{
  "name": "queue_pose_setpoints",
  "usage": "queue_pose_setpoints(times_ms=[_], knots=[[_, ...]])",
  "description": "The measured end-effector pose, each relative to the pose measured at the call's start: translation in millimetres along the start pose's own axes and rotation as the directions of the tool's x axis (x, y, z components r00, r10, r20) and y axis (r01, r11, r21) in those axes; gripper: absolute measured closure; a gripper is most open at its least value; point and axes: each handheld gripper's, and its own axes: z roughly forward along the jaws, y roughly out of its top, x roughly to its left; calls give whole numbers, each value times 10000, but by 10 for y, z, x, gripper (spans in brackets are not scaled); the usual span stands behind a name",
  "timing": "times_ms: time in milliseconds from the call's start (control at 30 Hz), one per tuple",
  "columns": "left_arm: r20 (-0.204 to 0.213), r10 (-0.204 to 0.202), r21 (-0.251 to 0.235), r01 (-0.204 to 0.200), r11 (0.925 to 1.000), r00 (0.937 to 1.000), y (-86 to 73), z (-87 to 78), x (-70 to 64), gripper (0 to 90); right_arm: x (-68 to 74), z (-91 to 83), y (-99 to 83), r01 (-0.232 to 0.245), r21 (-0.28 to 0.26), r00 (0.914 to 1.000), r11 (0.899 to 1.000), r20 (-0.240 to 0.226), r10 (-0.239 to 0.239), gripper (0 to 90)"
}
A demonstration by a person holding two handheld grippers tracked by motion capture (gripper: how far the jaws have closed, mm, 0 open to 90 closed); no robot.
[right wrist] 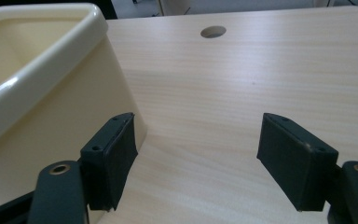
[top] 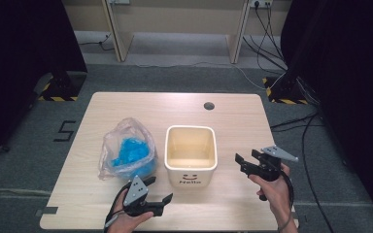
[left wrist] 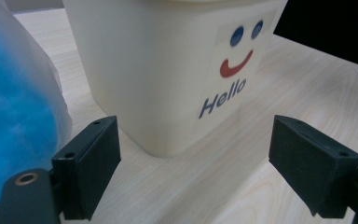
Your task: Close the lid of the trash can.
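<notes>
High view: my left hand-held gripper (top: 158,190) sits at the near edge of the table (top: 233,116), jaws spread and empty, just in front of the clear bag (top: 126,153) of blue material. My right hand-held gripper (top: 245,160) is held to the right of the cream bin (top: 191,154), also spread and holding nothing. The bin stands upright at mid-table and appears empty; the bag lies just to its left, close beside it. I judge the work to be at its start: nothing is gripped, and the bag is yet to be lifted and placed.

Left gripper view: my jaws stand wide apart, framing the near corner of the bin (left wrist: 168,84), which carries a smiley face and the word "Hello". The bag (left wrist: 14,107) is at the left, thin crinkled film over a bright blue mass; it looks soft and shapeless.

Right gripper view: my jaws are released over bare table (right wrist: 242,84). The bin (right wrist: 51,98) wall stands just beside the left jaw; whether they touch I cannot tell.
</notes>
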Motion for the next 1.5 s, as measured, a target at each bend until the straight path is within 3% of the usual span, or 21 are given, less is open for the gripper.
queue_pose_setpoints(times_ms=[233, 700, 1100, 1300, 1500], knots=[[-4, 149, 156, -149, 9998, 9999, -86, -16, 29, 156, 3, 3, -200, -73, 84, 9999, 9999, -112, 74, 270], [-49, 193, 536, -190, 9984, 9998, -198, -30, 76, 156, 82, -6, -388, -3, 346, 9991, 9994, -430, 18, 237], [-92, 511, 1302, -495, 9903, 9987, -298, 7, 58, 156, 62, -66, -584, -196, 635, 9974, 9978, -685, 239, 195], [-250, 608, 1703, -557, 9838, 9978, -323, -12, 96, 156, 184, -41, -659, 269, 916, 9951, 9954, -973, -179, 173], [-334, 514, 1789, -446, 9828, 9981, -343, -62, 122, 156, 237, -47, -709, 448, 1056, 9931, 9934, -1127, -328, 166]])
